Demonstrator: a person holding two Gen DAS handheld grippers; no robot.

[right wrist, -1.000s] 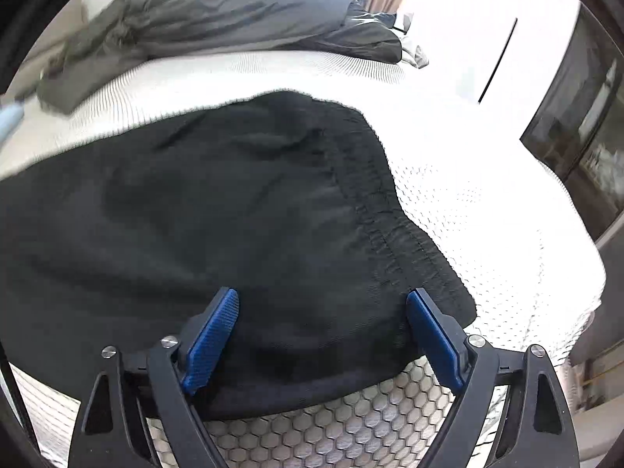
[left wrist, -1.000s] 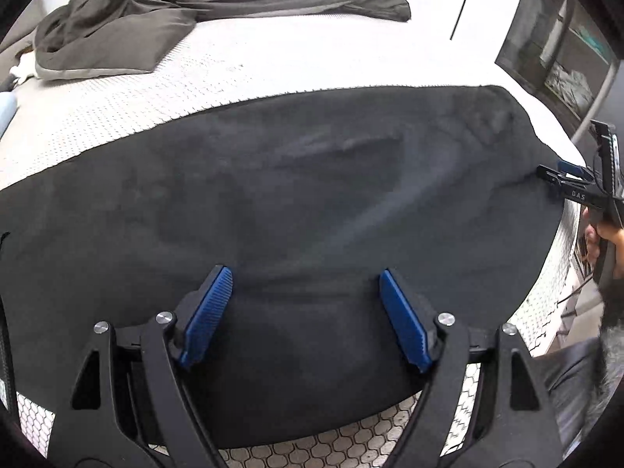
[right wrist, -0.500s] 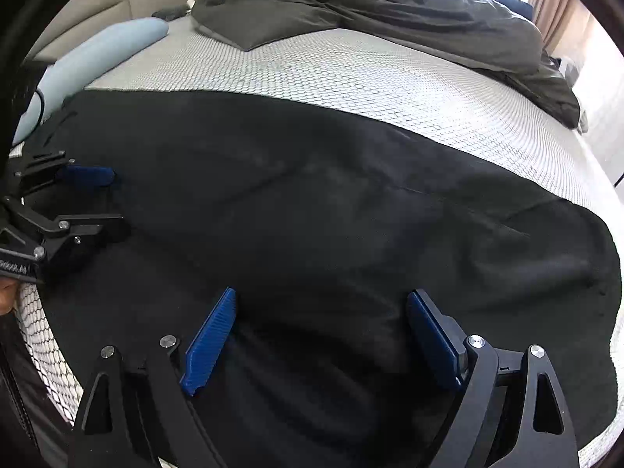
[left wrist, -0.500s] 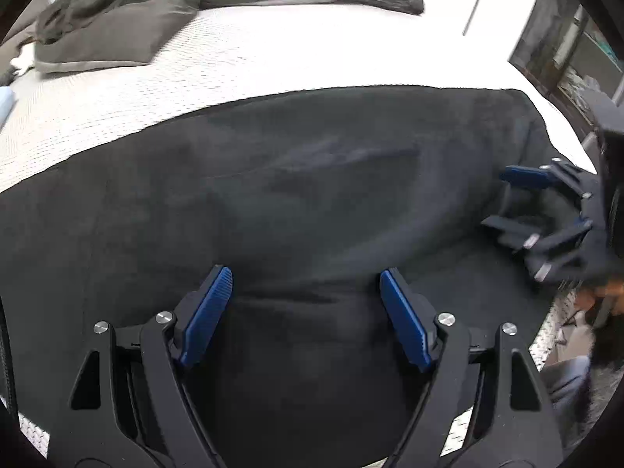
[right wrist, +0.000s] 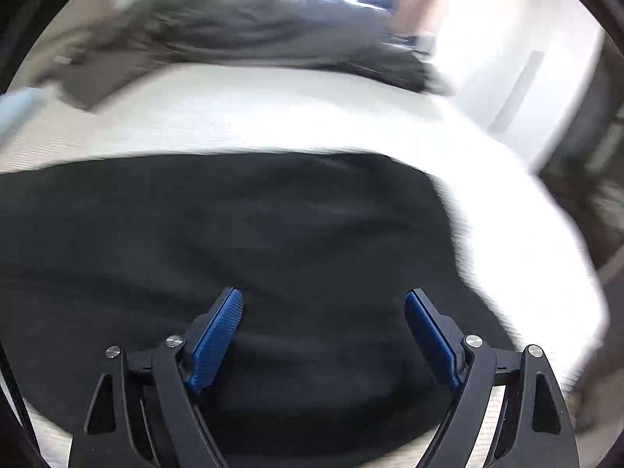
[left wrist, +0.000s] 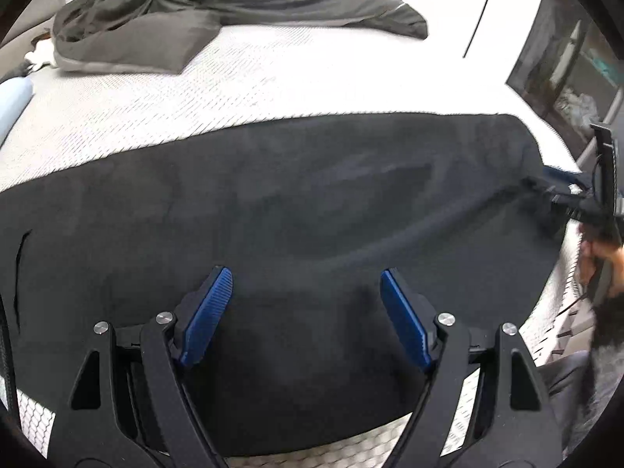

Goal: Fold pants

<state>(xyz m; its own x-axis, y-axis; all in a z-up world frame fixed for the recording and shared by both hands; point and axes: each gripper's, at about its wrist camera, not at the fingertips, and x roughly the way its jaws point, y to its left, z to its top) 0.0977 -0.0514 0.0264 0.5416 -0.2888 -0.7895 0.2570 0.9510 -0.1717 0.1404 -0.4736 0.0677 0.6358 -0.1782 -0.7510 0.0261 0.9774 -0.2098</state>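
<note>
Left wrist view: black pants (left wrist: 312, 202) lie spread flat across near edge of bed (left wrist: 273, 89), covering most of the lower frame. Left hand-held gripper (left wrist: 306, 308) hangs over them w/ jaws spread wide, nothing pinched; blue ribbed pads (left wrist: 206, 316) apart from the cloth as far as I can tell. Right hand-held gripper (left wrist: 585, 199) shows at far right edge, blurred, at the pants' end where cloth looks drawn into a ridge toward it. From its own wrist view right gripper (right wrist: 323, 335) is also spread, nothing between the jaws; whether a tip touches cloth, can't tell (motion blur).

Handling, my guess: light, soft, limp fabric, matte knit, slightly fuzzy look. Won't hold shape, will sag and drag when lifted, prob. clings a bit to the textured cover. Not fragile, not slippery. One-point lift would bunch it, so take hold at two pts on the same edge: near hem/edge by the left gripper, plus corner at the right end. Pinch a small fold of edge, both layers, not mid-panel.

Other stuff: bed cover white w/ honeycomb-pattern weave, fairly firm and flat. Gray blanket (left wrist: 234, 7) crumpled at far side, thick, smooth. Pale blue pillow (left wrist: 11, 101) at left edge, rounded. Dark cabinet (left wrist: 565, 66) w/ glassy front beyond the bed, right.
</note>
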